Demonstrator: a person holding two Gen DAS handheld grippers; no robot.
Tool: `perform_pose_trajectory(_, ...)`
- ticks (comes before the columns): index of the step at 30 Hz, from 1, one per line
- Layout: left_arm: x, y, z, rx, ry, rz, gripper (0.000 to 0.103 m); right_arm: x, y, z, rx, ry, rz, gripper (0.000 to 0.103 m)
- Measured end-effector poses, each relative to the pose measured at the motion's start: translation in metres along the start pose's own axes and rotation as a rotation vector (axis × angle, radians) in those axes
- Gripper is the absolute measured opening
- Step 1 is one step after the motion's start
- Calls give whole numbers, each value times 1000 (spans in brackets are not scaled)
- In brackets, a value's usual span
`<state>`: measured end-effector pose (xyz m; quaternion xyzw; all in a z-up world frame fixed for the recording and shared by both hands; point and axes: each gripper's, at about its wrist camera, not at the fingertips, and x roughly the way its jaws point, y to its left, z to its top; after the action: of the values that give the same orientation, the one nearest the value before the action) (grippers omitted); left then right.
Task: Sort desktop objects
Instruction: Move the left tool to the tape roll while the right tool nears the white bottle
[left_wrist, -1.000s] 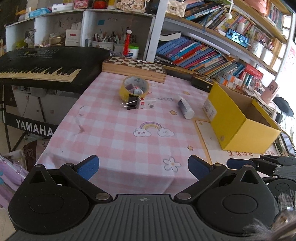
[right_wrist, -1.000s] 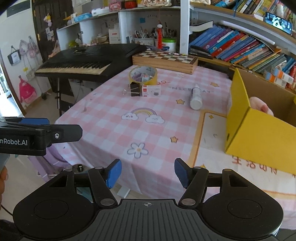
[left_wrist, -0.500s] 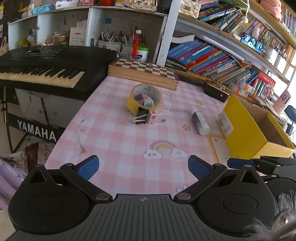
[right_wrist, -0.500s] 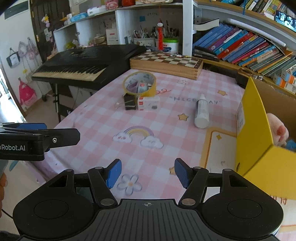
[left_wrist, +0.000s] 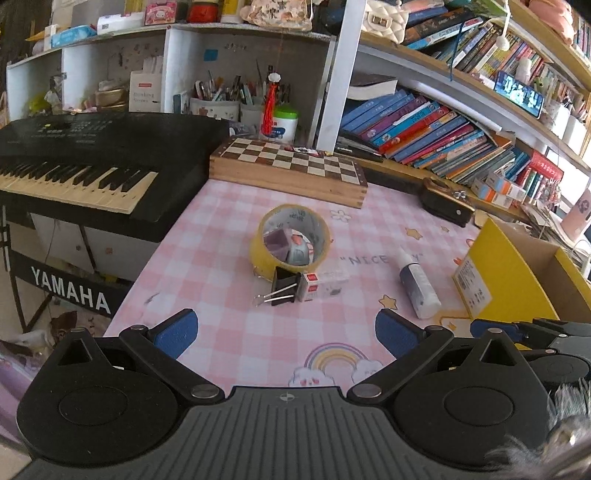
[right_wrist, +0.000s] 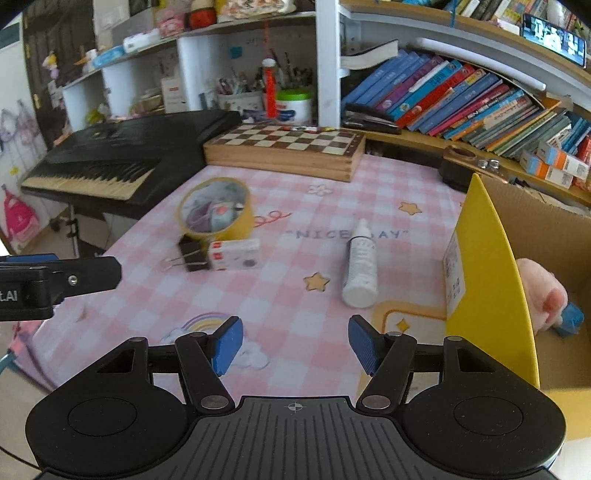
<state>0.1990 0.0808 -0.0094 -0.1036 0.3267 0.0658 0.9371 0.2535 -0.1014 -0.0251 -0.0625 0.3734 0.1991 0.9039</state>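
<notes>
Both of our claws stand wide with nothing between the blue pads: the left gripper (left_wrist: 284, 330) and the right gripper (right_wrist: 295, 343) hang over the near part of the pink checked tablecloth (right_wrist: 295, 206), side by side. Ahead of us the roll of yellow tape (left_wrist: 290, 240) stands tilted on its edge with small items inside its ring, which we cannot make out. Just in front of it lie a black binder clip (left_wrist: 282, 286) and, touching its right side, a small white box with a red end (left_wrist: 323, 284). Well to the right a white bottle (right_wrist: 360, 271) lies on its side, near the yellow cardboard box (right_wrist: 487, 266), where a pink plush toy (right_wrist: 539, 291) and a blue item (right_wrist: 570, 319) sit inside. A wooden chessboard case (left_wrist: 288, 173) lies at the far edge, a black keyboard (left_wrist: 92, 162) to the left.
</notes>
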Motion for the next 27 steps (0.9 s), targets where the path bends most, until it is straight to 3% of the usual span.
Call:
perform_pose_trajectory(10,52,-9,29,27,-9,-10,103,41,-15,18,22,0,-52,64)
perform_pose_trajectory(16,97,-20,51,115,18,52,103,63,-20,31,28,6,-79,64)
perform_pose_trajectory(27,156,-37,58,258,69,82,103,99,-30,42,47,58,-103,64)
